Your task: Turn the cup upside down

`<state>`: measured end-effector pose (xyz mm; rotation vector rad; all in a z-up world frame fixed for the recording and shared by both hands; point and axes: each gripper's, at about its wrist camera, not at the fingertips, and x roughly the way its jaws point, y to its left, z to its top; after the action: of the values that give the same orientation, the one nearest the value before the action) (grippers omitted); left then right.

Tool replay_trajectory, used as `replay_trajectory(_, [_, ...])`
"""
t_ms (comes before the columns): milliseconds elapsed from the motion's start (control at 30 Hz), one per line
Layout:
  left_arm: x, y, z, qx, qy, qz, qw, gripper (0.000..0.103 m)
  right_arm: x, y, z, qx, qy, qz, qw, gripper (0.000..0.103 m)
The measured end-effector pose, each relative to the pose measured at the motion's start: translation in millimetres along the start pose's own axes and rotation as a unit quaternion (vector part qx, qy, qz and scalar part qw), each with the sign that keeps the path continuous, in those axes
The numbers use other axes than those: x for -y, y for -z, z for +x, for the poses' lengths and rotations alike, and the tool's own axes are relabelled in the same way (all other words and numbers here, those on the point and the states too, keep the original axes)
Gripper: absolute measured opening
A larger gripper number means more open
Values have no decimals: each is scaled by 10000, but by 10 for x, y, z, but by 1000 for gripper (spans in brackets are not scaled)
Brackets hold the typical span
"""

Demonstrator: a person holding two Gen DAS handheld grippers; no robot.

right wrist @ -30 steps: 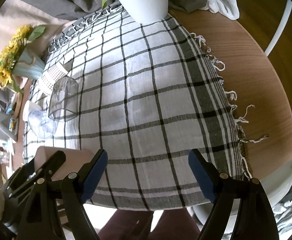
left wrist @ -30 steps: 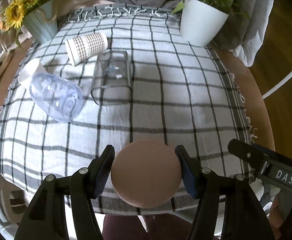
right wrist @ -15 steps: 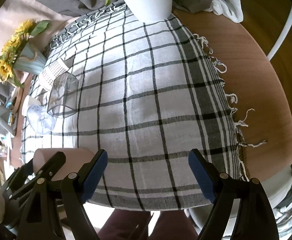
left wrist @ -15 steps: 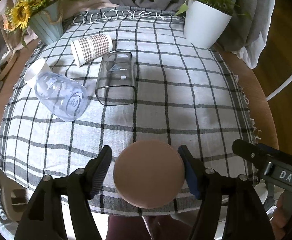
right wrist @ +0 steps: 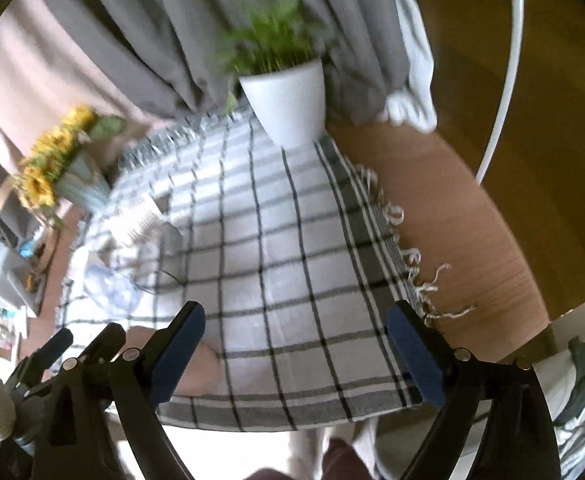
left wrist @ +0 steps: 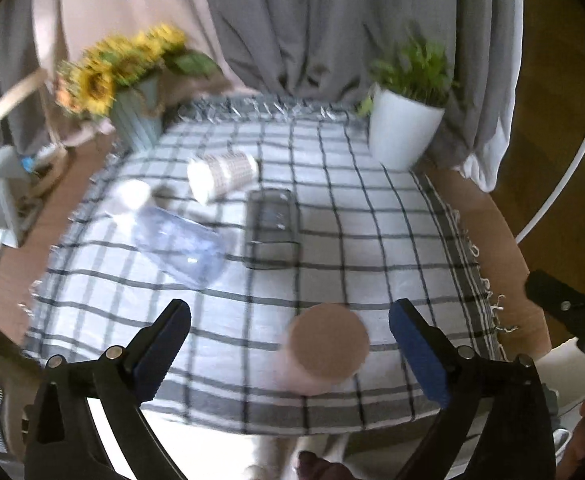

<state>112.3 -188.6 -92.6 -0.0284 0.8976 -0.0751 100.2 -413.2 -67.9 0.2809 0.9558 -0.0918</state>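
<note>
A pink cup (left wrist: 324, 346) stands upside down on the checked cloth (left wrist: 352, 240) near the table's front edge, flat base up. My left gripper (left wrist: 290, 338) is open, its jaws wide apart and clear of the cup on both sides. In the right wrist view the cup (right wrist: 200, 364) shows partly behind my right gripper's left finger. My right gripper (right wrist: 296, 348) is open and empty above the cloth's front edge. The left gripper's fingers (right wrist: 52, 350) show at the lower left of the right wrist view.
A clear square glass (left wrist: 272, 228), a clear plastic bottle with a white cap (left wrist: 172, 240) and a patterned paper cup (left wrist: 222, 174) lie on their sides further back. A white plant pot (left wrist: 404, 132) and a sunflower vase (left wrist: 132, 116) stand at the back. Bare wood table (right wrist: 452, 216) at right.
The left gripper has opened and let go of the pink cup, which now stands base up on the cloth. Both grippers have drawn back and tilted up, showing more curtain.
</note>
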Motion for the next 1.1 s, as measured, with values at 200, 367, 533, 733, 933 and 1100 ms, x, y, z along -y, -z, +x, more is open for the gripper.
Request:
replay_trajectory(200, [-361, 203, -572, 439, -306, 12, 9986, 102, -291, 302, -518, 592, -77, -137, 9981, 96])
replay_trajectory(367, [-641, 387, -988, 694, -331, -24, 9970, 102, -602, 651, -887, 873, -186, -255, 9957, 96])
replay_trajectory(533, [-859, 578, -1335, 868, -403, 66, 9954, 103, -828, 957, -1164, 1080, -209, -358, 9933, 96])
replay_trajectory(733, [-997, 779, -1630, 1084, -489, 163, 9928, 103, -1028, 1274, -1500, 1336, -36, -428, 9901, 96])
replay_trajectory(933, [-1044, 888, -1791, 1204, -549, 191, 9910, 103, -1114, 1446, -1684, 1476, 160, -482, 9877, 96])
replay_trajectory(1100, [-1065, 880, -1850, 1207, -489, 105, 9914, 103, -1128, 1499, -1784, 1515, 173, -518, 9869, 96])
